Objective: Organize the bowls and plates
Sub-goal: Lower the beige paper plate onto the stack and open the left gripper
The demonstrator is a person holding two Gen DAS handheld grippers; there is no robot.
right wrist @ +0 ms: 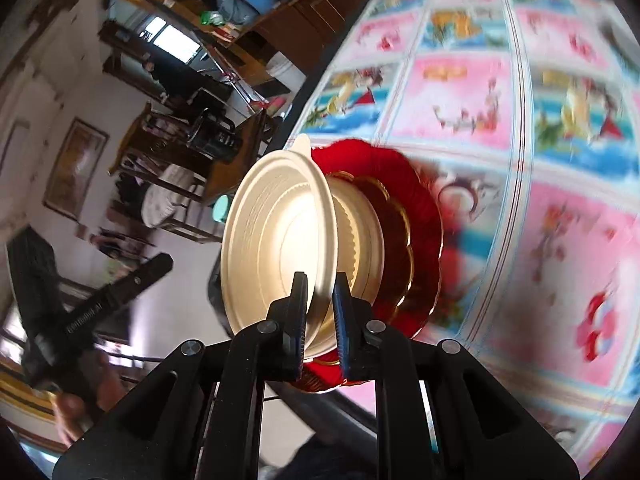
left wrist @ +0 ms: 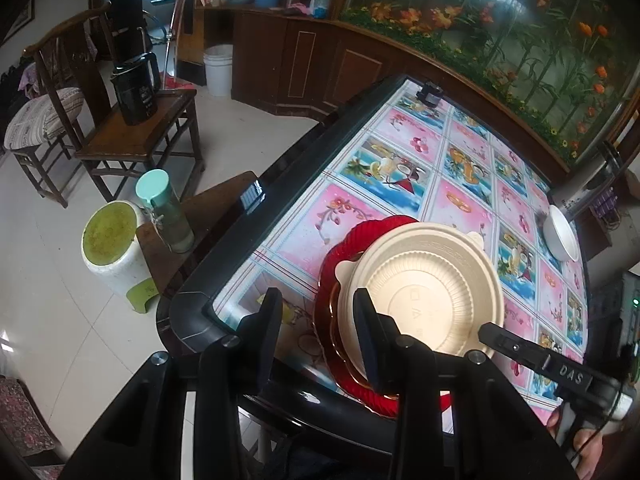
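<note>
Cream-coloured and ribbed, a round disposable bowl sits near the table's front corner, nested in what looks like a second cream bowl beneath it, with small tabs sticking out at the rim. Under them lies an amber plate with a gilt scalloped edge, and under that a red scalloped plate, so the pieces form one stack. The stack rests on a table covered by a cloth printed in pink and blue picture squares, framed by a dark raised border. The left gripper hangs over the near left side of the stack with its jaws apart: one finger stands over the bare cloth, the other in front of the cream bowl's rim, and nothing is pinched between them. The right gripper is clamped on the rim of the top cream bowl, its two pads nearly together with the thin wall between them; in the left wrist view its black body reaches in from the lower right to the bowl's edge. A white bowl sits well apart at the far right side of the table. Beyond the table stand a wooden chair with a black kettle on it, a mint-capped bottle on a low stool, and a white bucket on the floor.
</note>
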